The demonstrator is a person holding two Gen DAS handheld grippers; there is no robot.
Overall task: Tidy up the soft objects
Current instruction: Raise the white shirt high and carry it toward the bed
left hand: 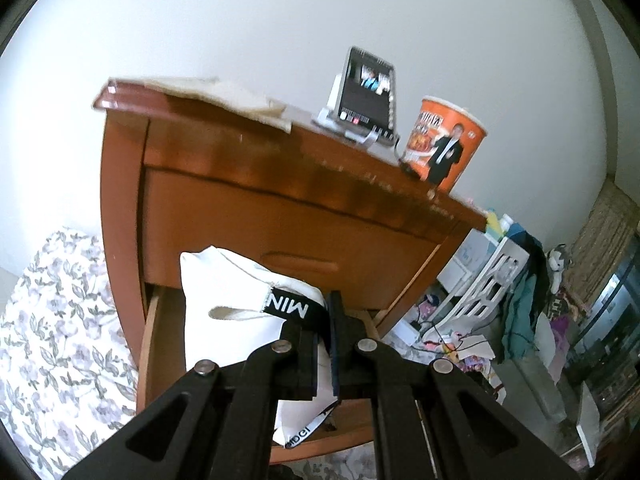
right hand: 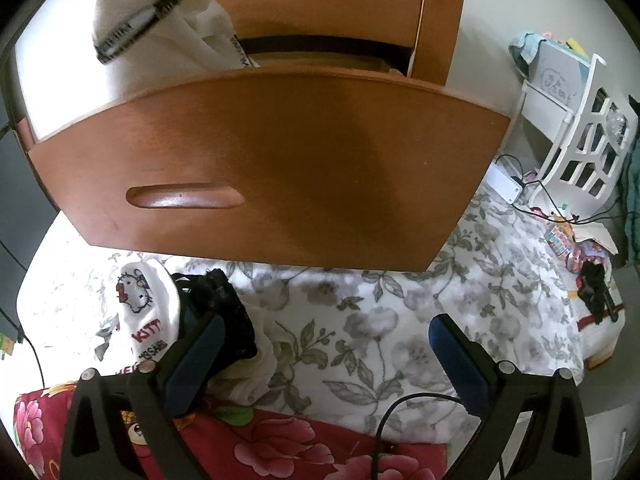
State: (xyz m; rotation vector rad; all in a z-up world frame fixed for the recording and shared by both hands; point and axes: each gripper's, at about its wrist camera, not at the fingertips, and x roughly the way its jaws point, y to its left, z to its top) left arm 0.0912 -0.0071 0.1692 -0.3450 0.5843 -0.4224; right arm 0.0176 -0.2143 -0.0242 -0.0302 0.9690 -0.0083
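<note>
My left gripper (left hand: 326,320) is shut on a white garment (left hand: 224,280) with a black waistband lettered "MIN". It holds the garment over the pulled-out lower drawer (left hand: 154,344) of a brown wooden nightstand (left hand: 240,184). In the right wrist view the same white garment (right hand: 192,28) hangs at the top left, behind the drawer front (right hand: 280,168). My right gripper (right hand: 326,332) stands open over the floral bedding (right hand: 400,320), holding nothing. A white Hello Kitty garment (right hand: 140,308) and a black lace piece (right hand: 228,312) lie by its left finger.
On the nightstand top are a phone on a stand (left hand: 366,100), an orange noodle cup (left hand: 444,144) and a folded cloth (left hand: 224,96). A white rack (right hand: 588,144) and floor clutter (right hand: 580,248) sit to the right. A red floral fabric (right hand: 280,440) and a cable (right hand: 400,408) lie below.
</note>
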